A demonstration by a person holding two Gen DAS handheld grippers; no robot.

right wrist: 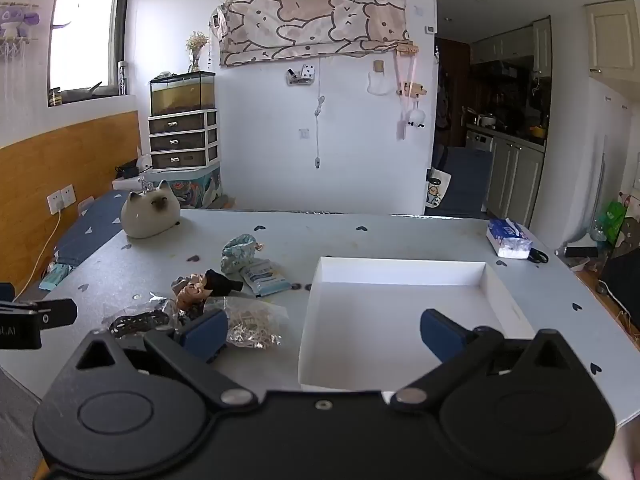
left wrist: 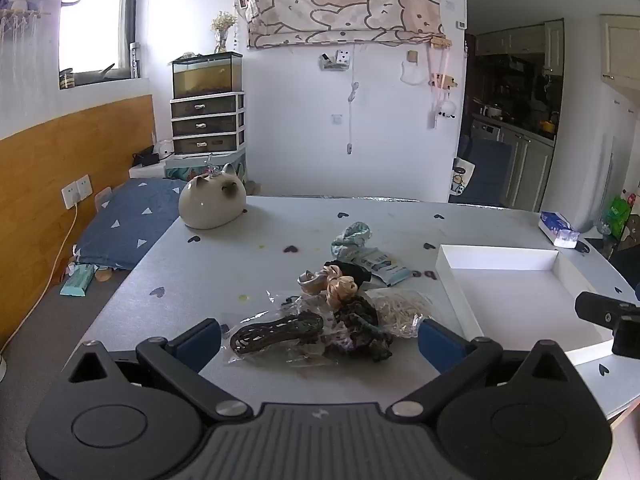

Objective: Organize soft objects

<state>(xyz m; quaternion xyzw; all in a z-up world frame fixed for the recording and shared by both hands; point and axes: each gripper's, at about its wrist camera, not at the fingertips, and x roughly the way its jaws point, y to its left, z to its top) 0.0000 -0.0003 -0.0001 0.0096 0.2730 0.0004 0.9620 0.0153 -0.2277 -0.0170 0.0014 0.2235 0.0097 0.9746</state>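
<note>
A pile of soft things lies on the pale table: a light blue scrunchie, a beige scrunchie, a black scrunchie, a dark patterned scrunchie, a clear bag of dark hair bands and a bag of pale elastic bands. A white tray stands to the right of them, with nothing in it. My left gripper hangs open just short of the pile. Over the tray's near part my right gripper is open, its left finger beside the pale bands' bag.
A cream cat-shaped figure sits at the table's far left corner. A wet-wipe packet lies behind the pile. A tissue pack and scissors lie at the far right. A blue cushion lies left of the table.
</note>
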